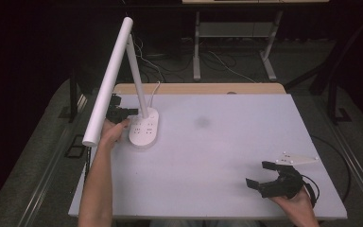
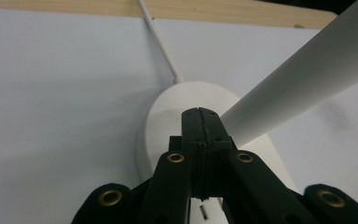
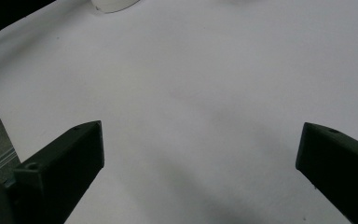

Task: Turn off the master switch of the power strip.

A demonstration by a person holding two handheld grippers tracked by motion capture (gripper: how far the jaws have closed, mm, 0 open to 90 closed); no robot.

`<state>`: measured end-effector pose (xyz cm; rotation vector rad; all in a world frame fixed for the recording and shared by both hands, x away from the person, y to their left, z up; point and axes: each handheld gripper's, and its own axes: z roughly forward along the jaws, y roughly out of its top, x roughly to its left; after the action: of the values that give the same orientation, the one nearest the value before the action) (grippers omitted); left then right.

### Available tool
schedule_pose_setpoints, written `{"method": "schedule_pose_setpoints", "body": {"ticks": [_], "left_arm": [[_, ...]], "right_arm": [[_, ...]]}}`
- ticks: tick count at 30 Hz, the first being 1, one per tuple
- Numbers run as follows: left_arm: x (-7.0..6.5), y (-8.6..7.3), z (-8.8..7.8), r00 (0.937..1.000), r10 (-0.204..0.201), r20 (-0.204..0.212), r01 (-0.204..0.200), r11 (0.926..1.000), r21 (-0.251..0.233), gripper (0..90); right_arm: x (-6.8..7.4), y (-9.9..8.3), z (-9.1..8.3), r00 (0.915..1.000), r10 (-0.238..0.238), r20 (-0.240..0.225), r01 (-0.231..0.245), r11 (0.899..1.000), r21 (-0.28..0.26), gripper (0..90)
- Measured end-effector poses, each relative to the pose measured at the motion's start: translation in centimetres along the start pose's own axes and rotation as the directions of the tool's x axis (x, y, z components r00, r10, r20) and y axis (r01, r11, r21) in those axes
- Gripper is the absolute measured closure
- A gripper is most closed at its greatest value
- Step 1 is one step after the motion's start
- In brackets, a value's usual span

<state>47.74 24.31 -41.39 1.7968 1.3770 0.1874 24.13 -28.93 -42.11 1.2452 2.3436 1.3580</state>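
Upright, white desk lamp point(image 1: 143, 125), oval base, long tubular head.

White desk lamp point(image 1: 144, 127) sits at the far-left of the white table point(image 1: 227, 156), upright on its oval base. Base top has small dark markings in rows. Thin white stem rises from the back of the base, leaning away toward the far side; long white tube head point(image 1: 108, 80) hinges off the top and slopes down toward me, its open end hanging past the table's left edge. White cord point(image 2: 161, 44) runs from the base's rear to the wooden far edge. In my left gripper view the stem crosses diagonally just above the base.
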Motion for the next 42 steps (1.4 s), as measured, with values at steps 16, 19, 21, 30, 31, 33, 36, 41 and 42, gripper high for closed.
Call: {"method": "schedule_pose_setpoints", "body": {"ticks": [16, 19, 21, 30, 31, 33, 36, 41, 42], "left_arm": [[0.2, -0.7, 1.0, 0.9996, -0.028, -0.005, 0.028, 0.9995, 0.018, 90.0], [0.2, -0.7, 1.1, 0.9991, -0.041, -0.006, 0.041, 0.9989, 0.021, 90.0], [0.3, -0.7, 1.1, 0.9984, -0.057, -0.002, 0.057, 0.9981, 0.024, 90.0], [0.0, -0.6, 1.2, 0.9976, -0.063, -0.028, 0.064, 0.9974, 0.032, 90.0], [0.0, -0.5, 1.1, 0.9978, -0.060, -0.027, 0.061, 0.9975, 0.035, 90.0], [0.0, -0.5, 1.0, 0.9978, -0.065, -0.011, 0.065, 0.9977, 0.019, 90.0], [-0.3, -0.5, 0.8, 0.9990, -0.035, -0.027, 0.036, 0.9990, 0.028, 90.0], [-1.0, -0.6, 0.1, 0.9999, -0.016, -0.006, 0.016, 0.9995, -0.029, 89.6], [-1.3, -0.6, -0.2, 0.9992, -0.038, -0.016, 0.037, 0.9983, -0.046, 89.1]], "right_arm": [[-0.1, -0.1, -0.2, 1.0000, 0.001, 0.001, -0.001, 1.000, -0.004, 0.3], [-0.1, -0.1, -0.2, 1.0000, -0.002, 0.001, 0.002, 1.000, -0.005, 0.2], [0.0, 0.0, -0.2, 1.0000, -0.003, 0.000, 0.003, 1.000, 0.000, 0.2], [0.0, 0.0, -0.3, 1.0000, -0.002, -0.001, 0.002, 1.000, -0.007, 0.2], [0.0, 0.0, -0.4, 1.0000, 0.004, 0.000, -0.004, 1.000, -0.008, 0.2], [-0.1, 0.0, -0.4, 1.0000, 0.007, -0.001, -0.007, 1.000, -0.008, 0.2], [-0.1, 0.0, -0.3, 1.0000, 0.003, -0.002, -0.003, 1.000, -0.006, 0.2], [0.0, 0.0, -0.2, 1.0000, 0.000, -0.001, 0.000, 1.000, -0.004, 0.3], [0.0, 0.0, -0.2, 1.0000, -0.005, -0.002, 0.005, 1.000, -0.003, 0.2]]}}
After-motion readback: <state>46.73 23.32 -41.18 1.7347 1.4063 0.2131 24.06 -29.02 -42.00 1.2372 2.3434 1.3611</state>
